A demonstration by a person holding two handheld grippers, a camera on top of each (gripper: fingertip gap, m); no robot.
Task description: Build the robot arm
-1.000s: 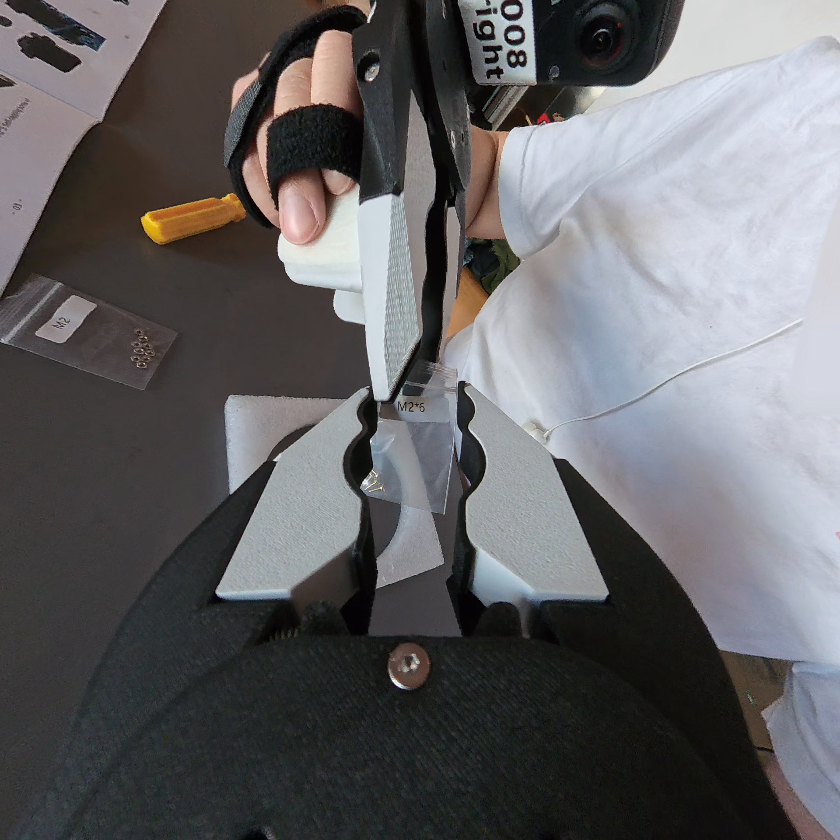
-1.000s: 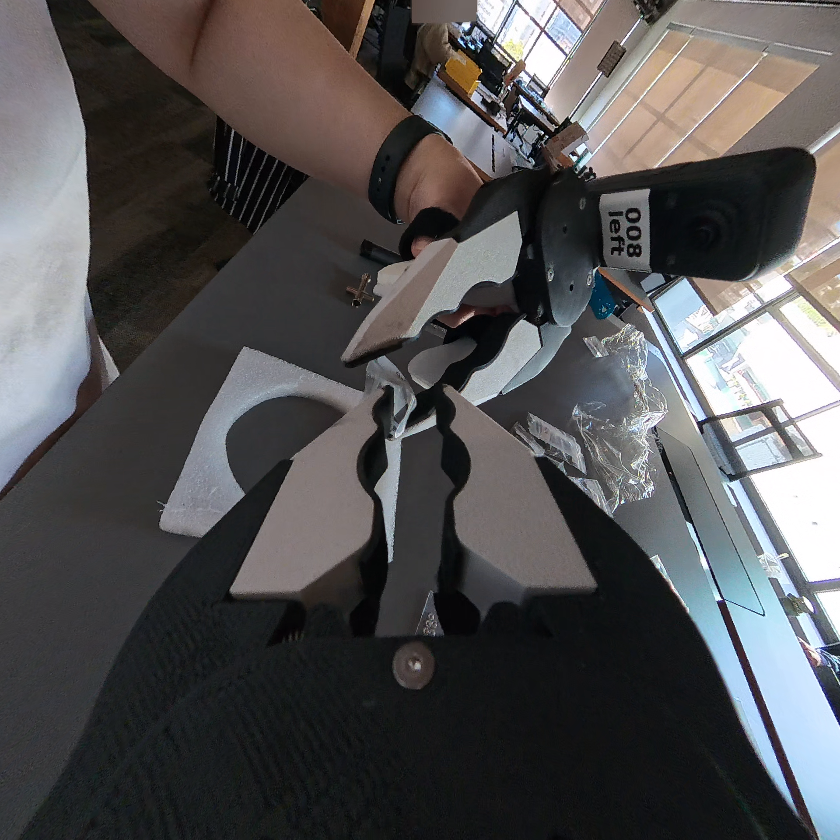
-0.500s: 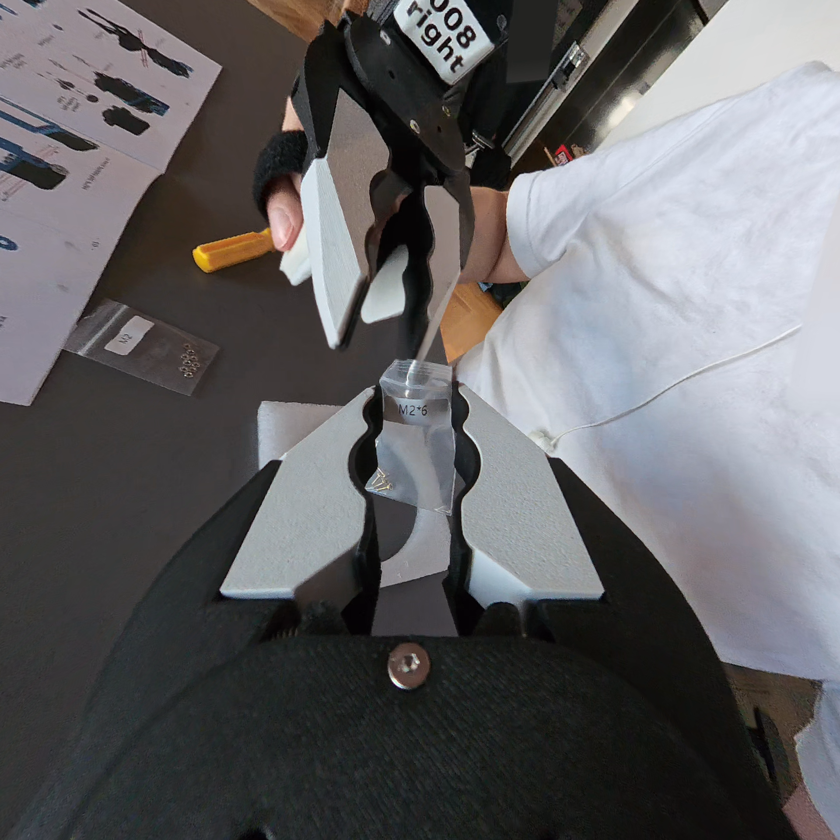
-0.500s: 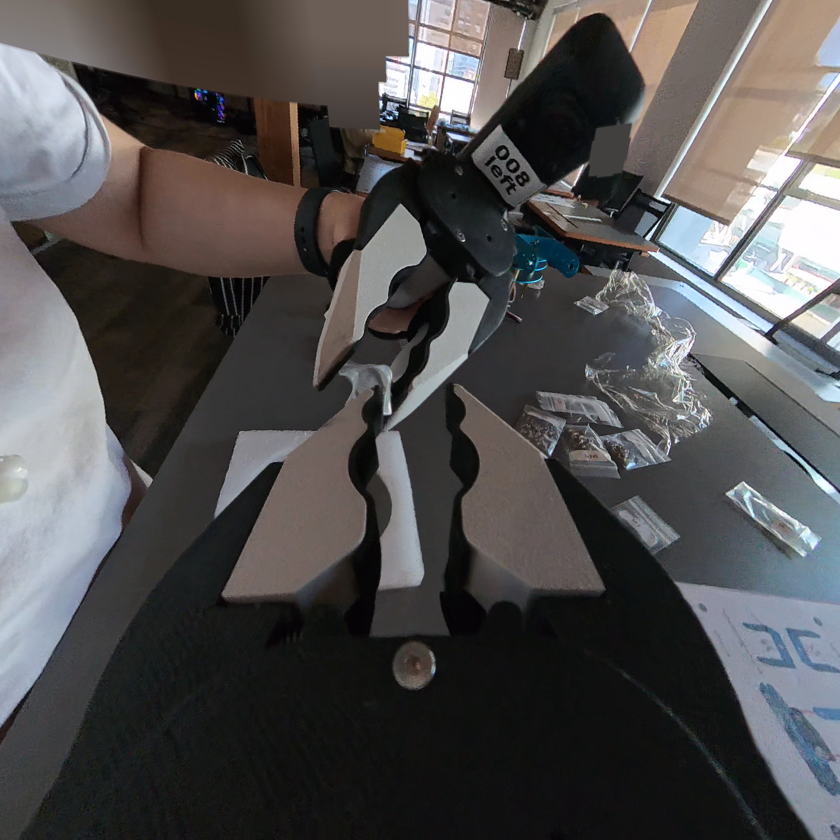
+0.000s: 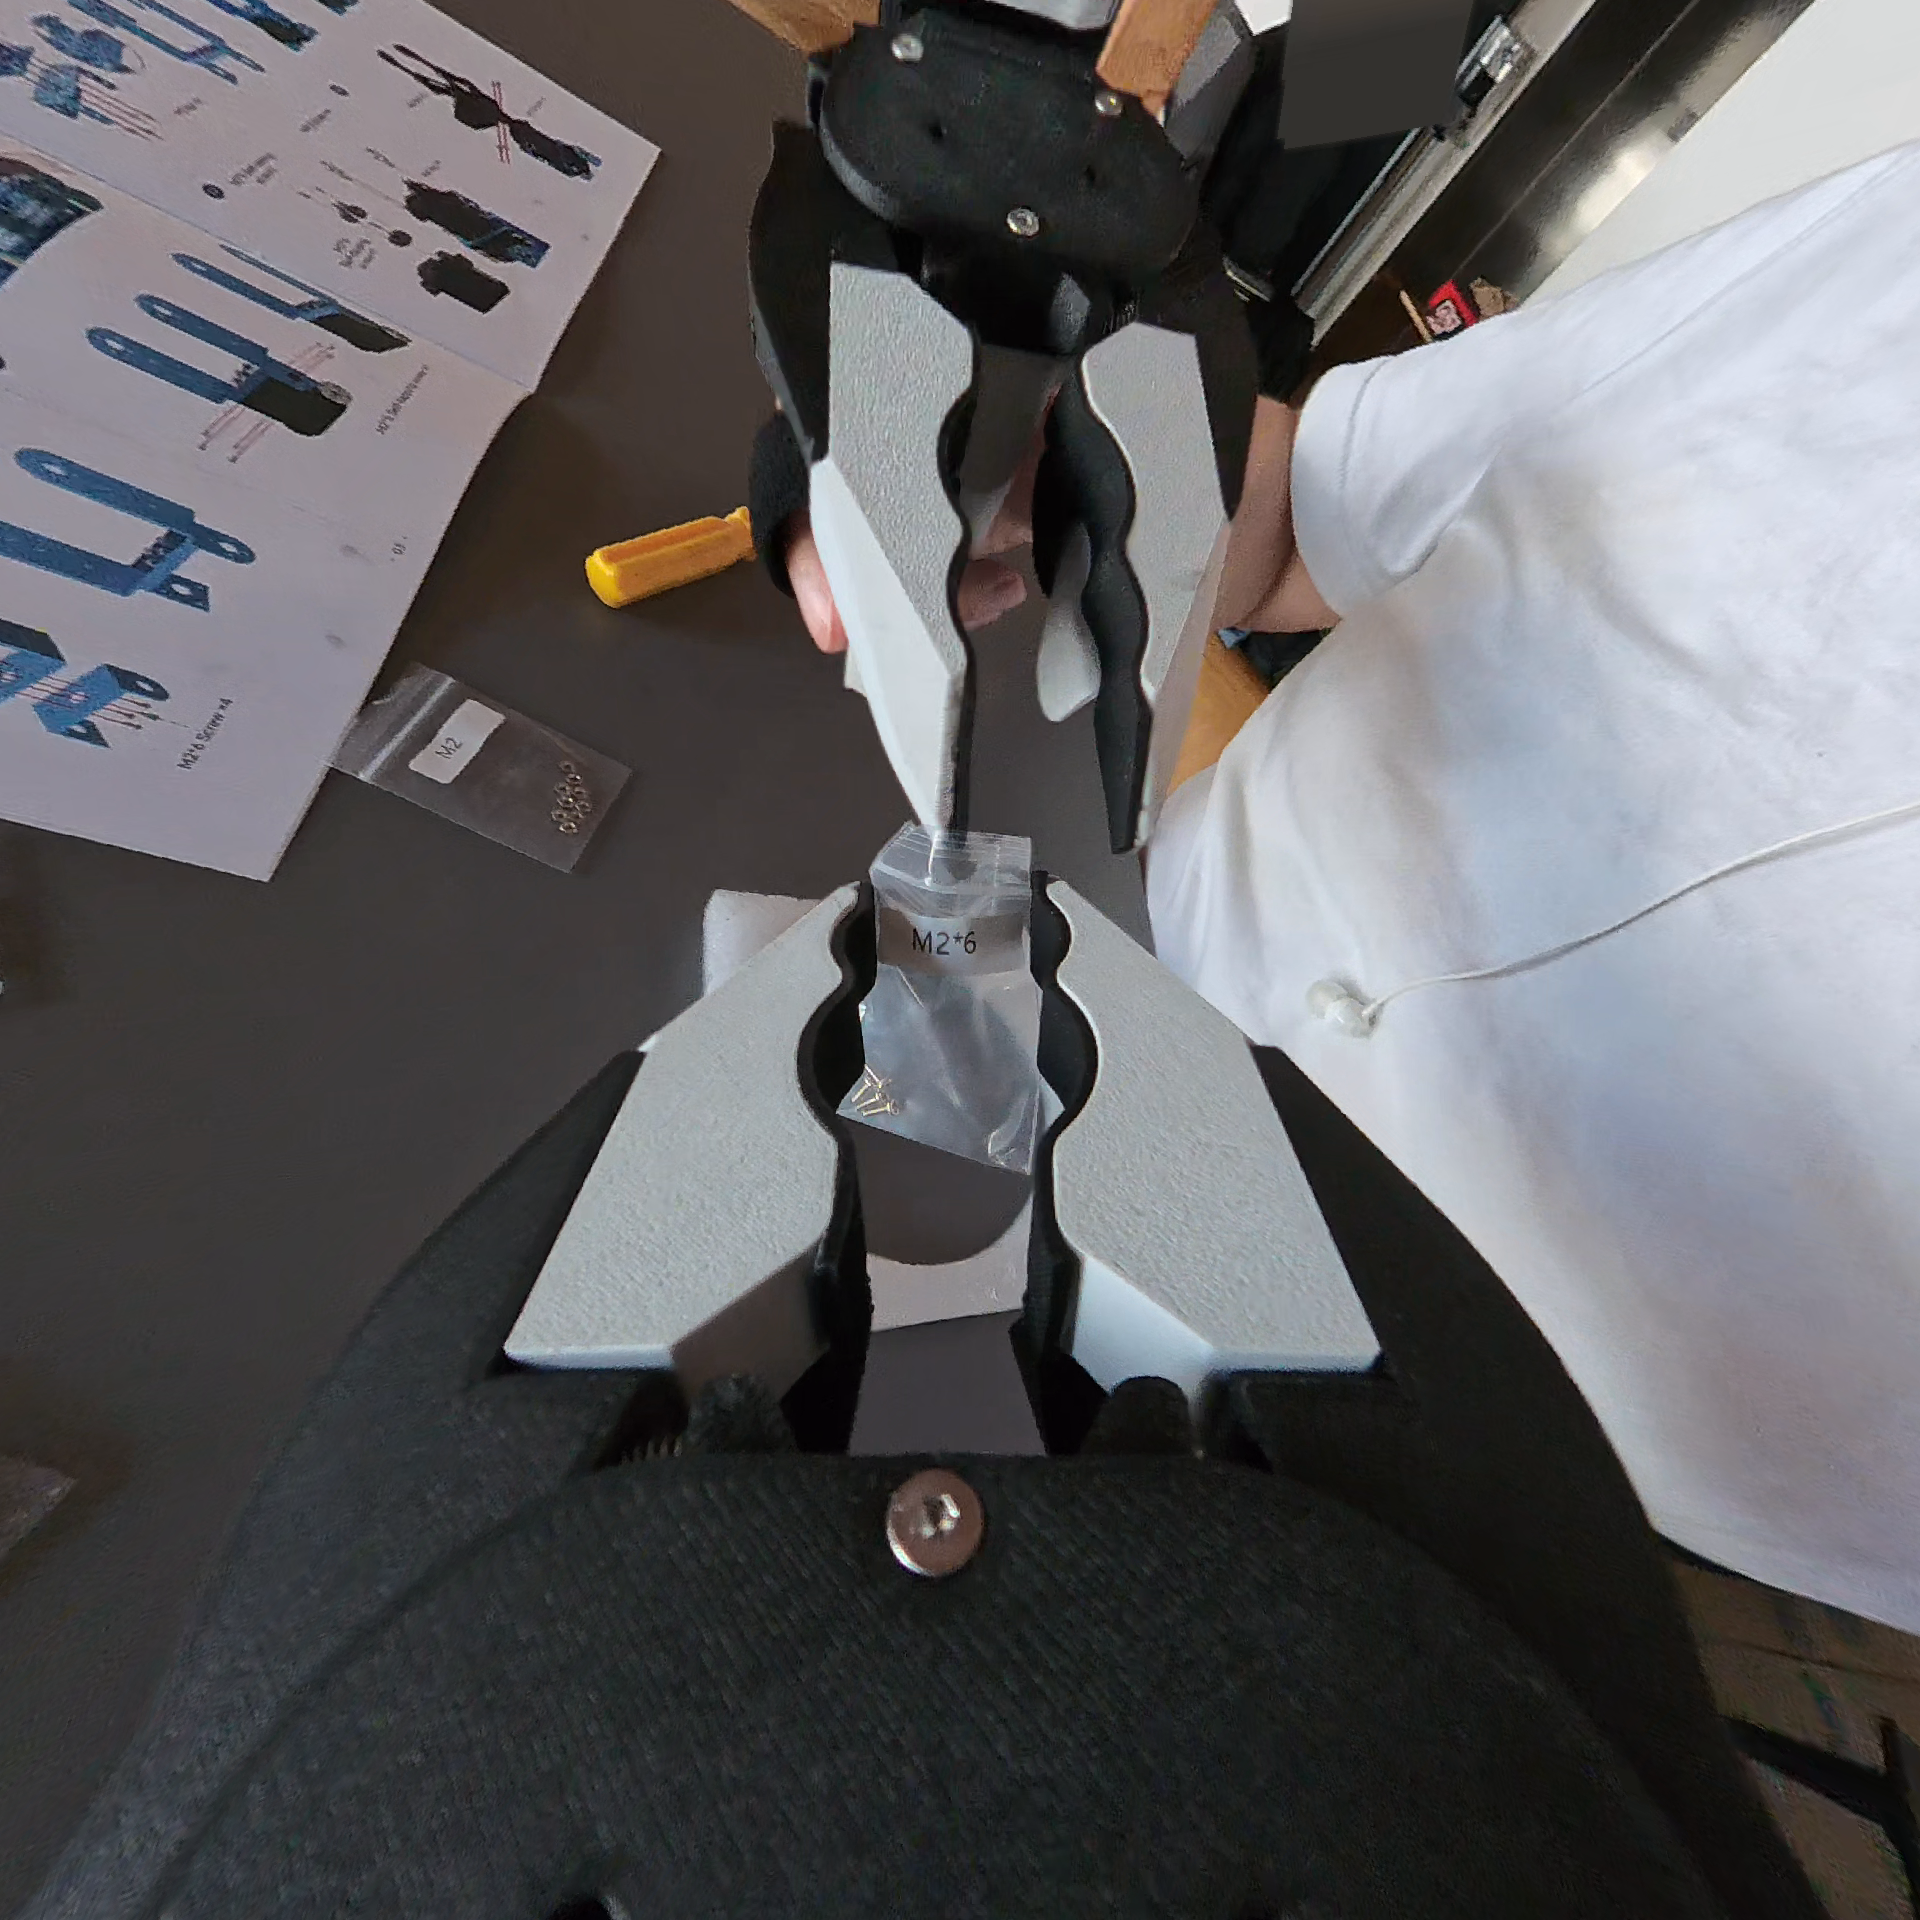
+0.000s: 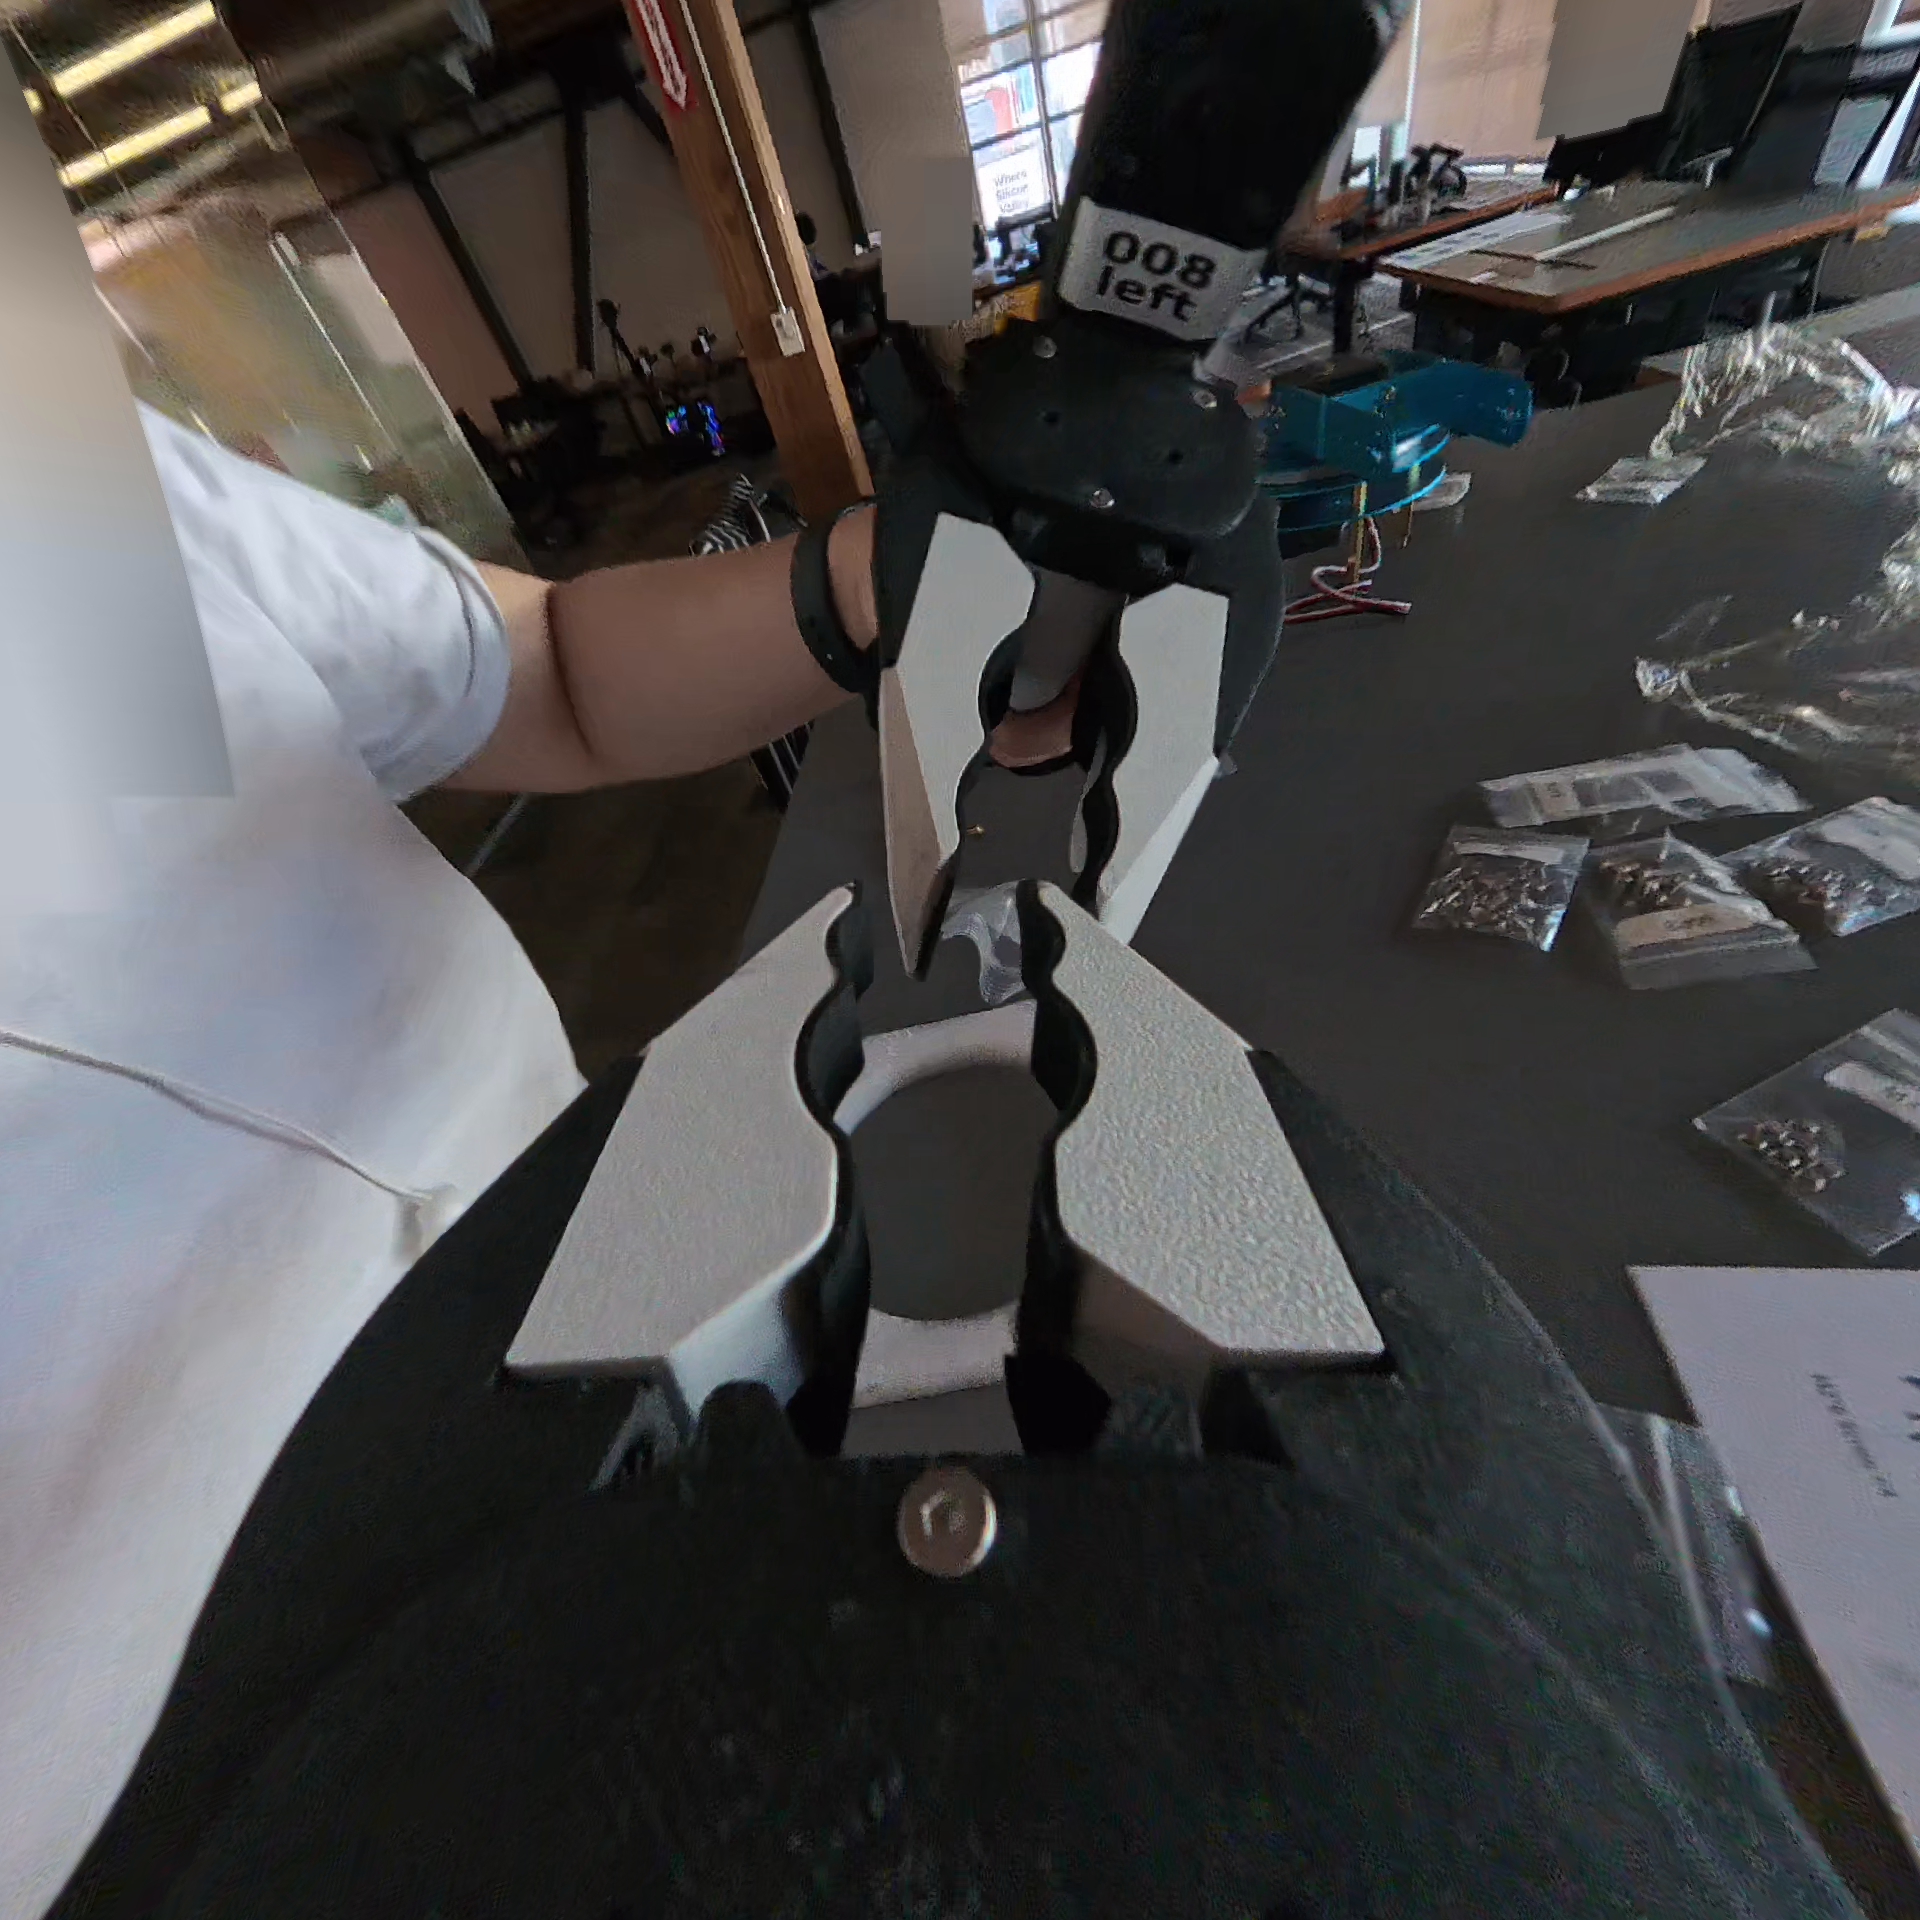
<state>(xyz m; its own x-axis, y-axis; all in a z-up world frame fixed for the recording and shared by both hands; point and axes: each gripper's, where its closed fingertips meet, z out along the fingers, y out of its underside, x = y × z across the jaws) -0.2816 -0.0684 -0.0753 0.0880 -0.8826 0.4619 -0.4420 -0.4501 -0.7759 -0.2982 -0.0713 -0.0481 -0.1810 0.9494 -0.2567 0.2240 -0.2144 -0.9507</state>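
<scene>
Facing each other tip to tip are two grippers. One small clear bag (image 5: 951,1029) of screws hangs over one white foam piece (image 5: 743,925) on the dark table (image 5: 208,1039). Beside it lie one yellow-handled screwdriver (image 5: 670,556), one bag of nuts (image 5: 488,764) and one instruction sheet (image 5: 208,416). At least five more packets (image 6: 1501,883) lie farther off. A second ago the right gripper (image 5: 1034,821) pinched the bag's top; now its jaws are spread, with one tip just touching that top. The left gripper (image 5: 951,894), narrowly parted, clamps the bag's side edges.

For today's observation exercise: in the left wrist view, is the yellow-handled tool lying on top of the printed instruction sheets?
No: the yellow-handled tool lies on the bare dark table, beside the printed sheets.
</scene>
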